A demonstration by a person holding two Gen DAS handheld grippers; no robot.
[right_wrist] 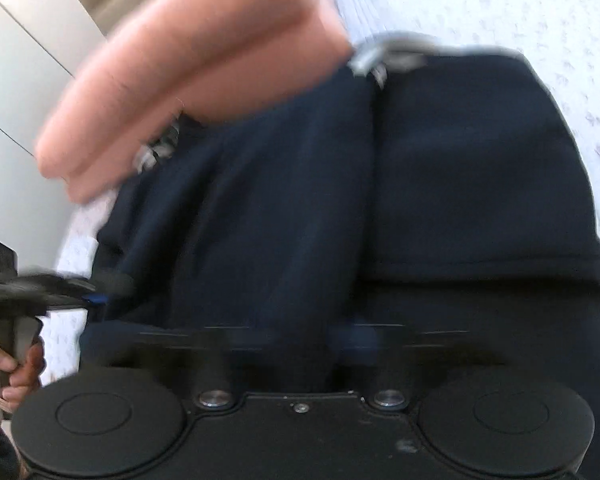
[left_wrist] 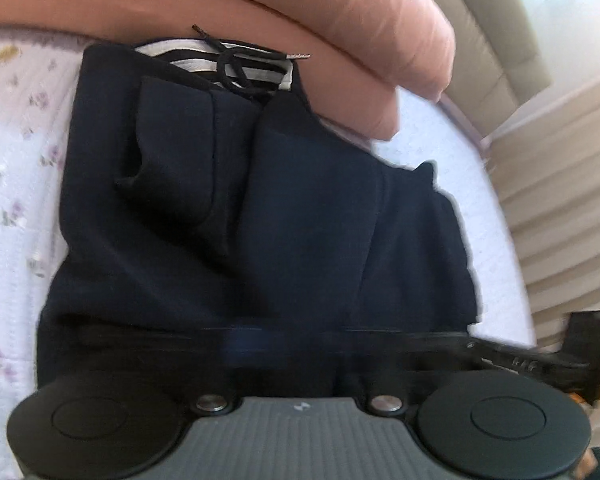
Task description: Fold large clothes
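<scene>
Lying on the flowered bedspread [left_wrist: 16, 184], the dark navy hoodie [left_wrist: 260, 208] runs lengthwise away from both grippers — its drawstring [left_wrist: 236, 68] end points at the pink pillow [left_wrist: 340, 20]. Left gripper [left_wrist: 236, 340] and right gripper [right_wrist: 356, 336] sit at its near hem, too blurred to tell their fingers' state.

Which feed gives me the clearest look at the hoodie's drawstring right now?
The left wrist view: the black drawstring lies coiled and fairly sharp over the striped lining at the far edge of the navy hoodie. In the right wrist view that area is motion-blurred, and I cannot make out the cord.
</scene>
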